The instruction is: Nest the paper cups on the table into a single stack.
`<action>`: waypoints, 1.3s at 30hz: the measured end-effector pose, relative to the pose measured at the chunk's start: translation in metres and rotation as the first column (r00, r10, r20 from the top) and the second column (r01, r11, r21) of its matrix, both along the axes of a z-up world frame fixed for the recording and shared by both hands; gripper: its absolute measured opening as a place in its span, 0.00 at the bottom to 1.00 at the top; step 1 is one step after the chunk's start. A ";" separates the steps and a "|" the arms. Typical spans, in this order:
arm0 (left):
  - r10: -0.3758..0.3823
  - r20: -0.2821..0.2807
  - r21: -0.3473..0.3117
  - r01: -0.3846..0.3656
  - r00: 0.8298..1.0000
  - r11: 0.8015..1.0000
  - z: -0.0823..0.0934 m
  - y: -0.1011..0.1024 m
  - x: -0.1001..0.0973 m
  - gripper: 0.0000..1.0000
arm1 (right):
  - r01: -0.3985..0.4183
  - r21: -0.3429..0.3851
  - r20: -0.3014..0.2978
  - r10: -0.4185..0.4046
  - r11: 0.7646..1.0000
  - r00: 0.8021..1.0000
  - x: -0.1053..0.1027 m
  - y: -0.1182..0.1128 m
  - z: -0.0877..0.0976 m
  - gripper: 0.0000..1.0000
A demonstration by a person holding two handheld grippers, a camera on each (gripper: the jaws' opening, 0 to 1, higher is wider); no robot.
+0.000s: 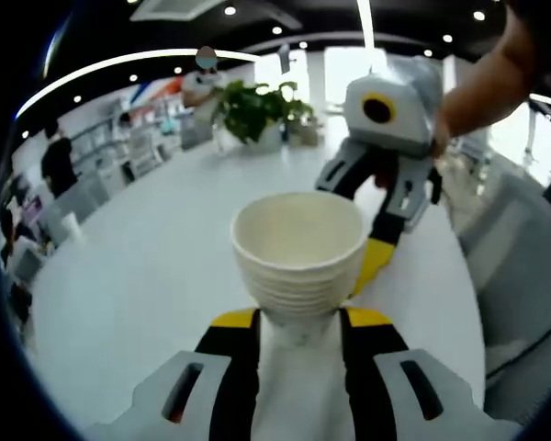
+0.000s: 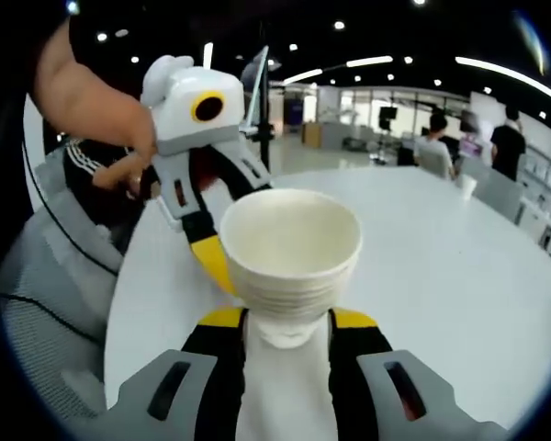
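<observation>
We see the stack of paper cups point(image 1: 298, 253) upright on the white table point(image 1: 138, 276), w/ both grippers at it from opposite sides. Left gripper point(image 1: 298, 323) is clamped on its base; right gripper point(image 2: 285, 326) likewise. Potted plant point(image 1: 255, 112) sits well beyond the stack, near the table's far edge. Table around the stack is bare; chairs point(image 1: 69, 216) stand beyond its edge.
</observation>
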State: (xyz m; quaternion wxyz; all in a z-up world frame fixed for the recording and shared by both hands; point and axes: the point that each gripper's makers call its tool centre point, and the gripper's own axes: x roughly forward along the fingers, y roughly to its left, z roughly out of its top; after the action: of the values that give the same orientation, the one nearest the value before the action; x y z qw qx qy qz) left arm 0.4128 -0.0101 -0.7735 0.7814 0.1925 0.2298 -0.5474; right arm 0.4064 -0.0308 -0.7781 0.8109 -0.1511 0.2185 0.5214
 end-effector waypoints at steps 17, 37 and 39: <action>-0.017 -0.006 -0.008 0.016 1.000 1.000 -0.014 -0.014 0.074 0.32 | 0.017 -0.026 -0.024 -0.018 1.000 1.000 0.074 -0.014 -0.015 0.31; 0.118 0.013 -0.039 -0.117 0.993 0.992 -0.019 0.001 0.076 0.65 | 0.103 -0.071 -0.065 -0.108 0.992 0.992 0.065 -0.031 -0.024 0.74; 0.184 0.028 -0.050 -0.182 0.983 0.982 -0.014 0.011 0.079 0.79 | 0.134 -0.069 -0.067 -0.138 0.989 0.988 0.062 -0.038 -0.020 0.81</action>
State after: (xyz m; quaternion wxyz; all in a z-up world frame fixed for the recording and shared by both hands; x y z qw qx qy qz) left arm 0.4914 0.0004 -0.7877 0.8363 0.1608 0.2207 -0.4754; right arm 0.4683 -0.0692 -0.7985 0.8309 -0.1432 0.2741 0.4626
